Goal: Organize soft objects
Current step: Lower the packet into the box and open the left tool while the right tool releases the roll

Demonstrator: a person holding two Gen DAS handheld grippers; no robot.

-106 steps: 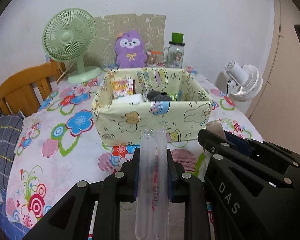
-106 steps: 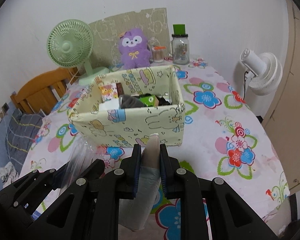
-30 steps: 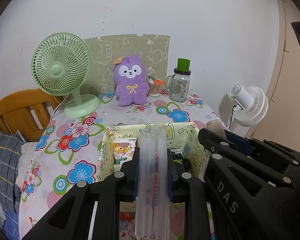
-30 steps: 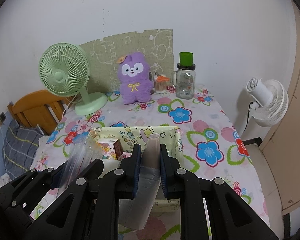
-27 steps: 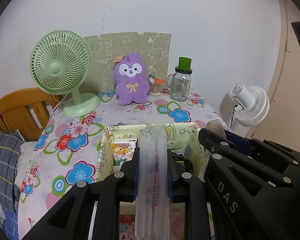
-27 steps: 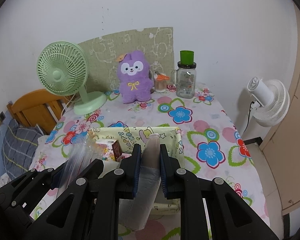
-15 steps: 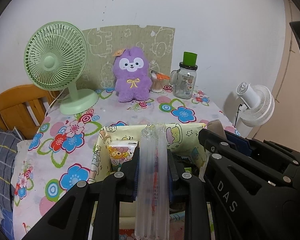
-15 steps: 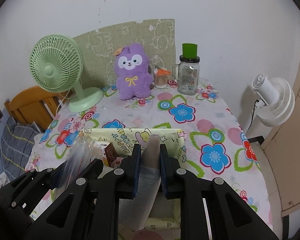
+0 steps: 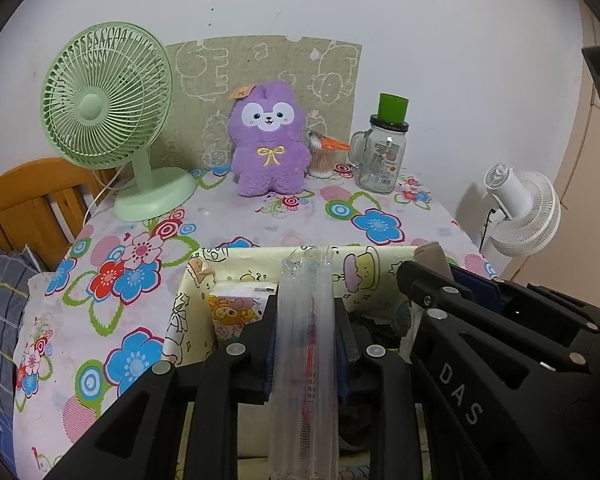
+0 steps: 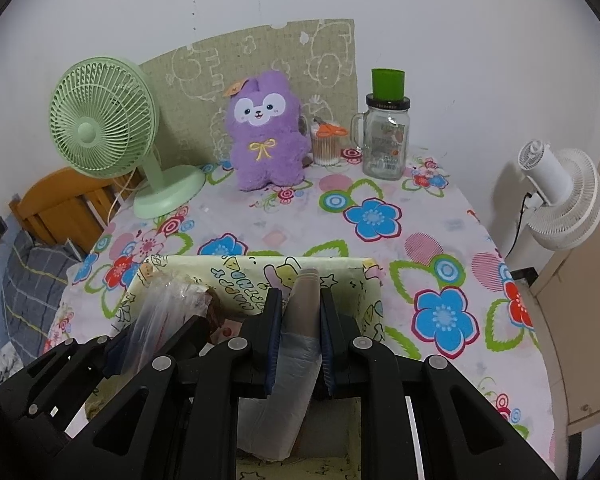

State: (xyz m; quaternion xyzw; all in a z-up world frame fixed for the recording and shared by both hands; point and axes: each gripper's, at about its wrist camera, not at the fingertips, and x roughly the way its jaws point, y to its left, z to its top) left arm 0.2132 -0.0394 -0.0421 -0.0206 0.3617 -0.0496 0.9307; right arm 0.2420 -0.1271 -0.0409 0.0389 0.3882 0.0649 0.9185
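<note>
Floral tablecloth [image 9: 260, 216]: fan [image 9: 108, 96], plush [image 9: 268, 140], jar [image 9: 382, 156]

Home bedroom, floral tablecloth [image 9: 260, 216], plush toy [image 9: 269, 140], green fan [image 9: 106, 96]

Open tablecloth [image 10: 432, 216] beyond box [image 10: 260, 266], fan [image 10: 104, 120], plush [image 10: 266, 128], jar [image 10: 386, 136] lining wall

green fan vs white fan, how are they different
The green fan stands on the table with an open wire cage and a round base; the white fan sits beside the table, lower, with a ringed grille. The green fan faces forward, the white one shows its back. Both are small.
</note>
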